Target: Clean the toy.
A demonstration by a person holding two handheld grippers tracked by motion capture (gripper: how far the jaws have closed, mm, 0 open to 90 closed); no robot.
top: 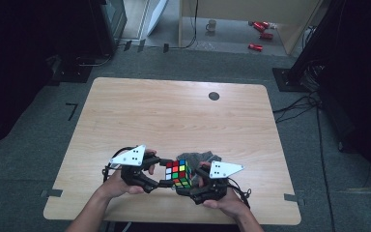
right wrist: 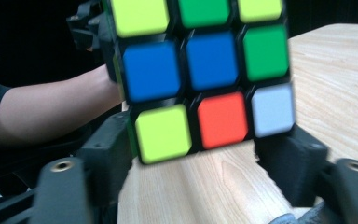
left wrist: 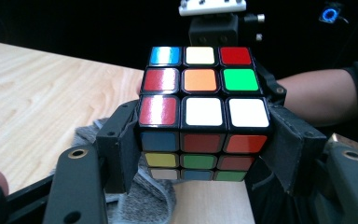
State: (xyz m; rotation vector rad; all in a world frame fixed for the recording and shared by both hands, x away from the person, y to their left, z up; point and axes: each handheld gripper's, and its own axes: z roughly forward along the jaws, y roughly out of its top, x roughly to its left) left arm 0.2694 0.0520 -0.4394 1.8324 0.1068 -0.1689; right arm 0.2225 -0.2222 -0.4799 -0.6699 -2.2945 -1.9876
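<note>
A scrambled colour cube (top: 178, 174) hangs just above the near part of the wooden table (top: 174, 116), between both hand-held grippers. My left gripper (top: 166, 177) comes in from the left. In the left gripper view its pads (left wrist: 121, 149) press on both sides of the cube (left wrist: 200, 116), whose top face shows blue, white, red, orange and green. My right gripper (top: 194, 186) comes in from the right. In the right gripper view its jaws flank the lowest row of the blurred, tilted cube (right wrist: 200, 79); the right pad (right wrist: 289, 158) sits just clear of the cube's corner.
A crumpled grey cloth (top: 206, 156) lies on the table under and behind the cube, also as cloth (left wrist: 154, 196). A small black disc (top: 214, 95) marks the far side of the table. On the floor beyond are a mug (top: 211, 25), red cans (top: 261, 34) and cables (top: 299, 104).
</note>
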